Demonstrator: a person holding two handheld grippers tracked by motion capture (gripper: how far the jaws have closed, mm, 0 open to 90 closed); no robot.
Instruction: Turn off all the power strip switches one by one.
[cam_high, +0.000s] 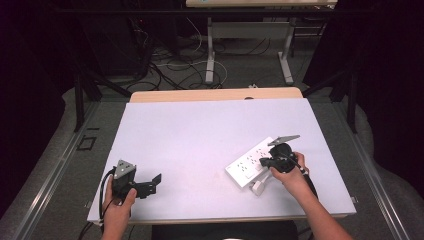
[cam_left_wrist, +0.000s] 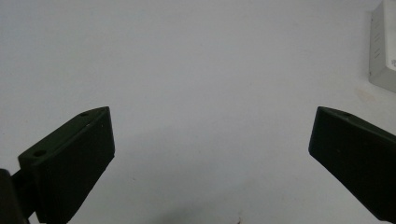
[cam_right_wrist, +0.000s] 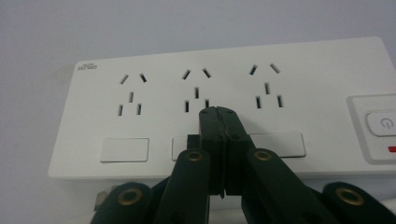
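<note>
Hovering clenched over the white power strip (cam_right_wrist: 224, 100) near the table's (cam_high: 200, 130) right front, the right gripper (cam_right_wrist: 218, 112) holds nothing; the left gripper (cam_left_wrist: 210, 154) gapes empty, well apart.

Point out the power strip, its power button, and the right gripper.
power strip (cam_right_wrist: 154, 93), right gripper view, white top face.
power button (cam_right_wrist: 384, 123), right gripper view, button face.
right gripper (cam_right_wrist: 218, 113), right gripper view, shut fingertips.
</note>
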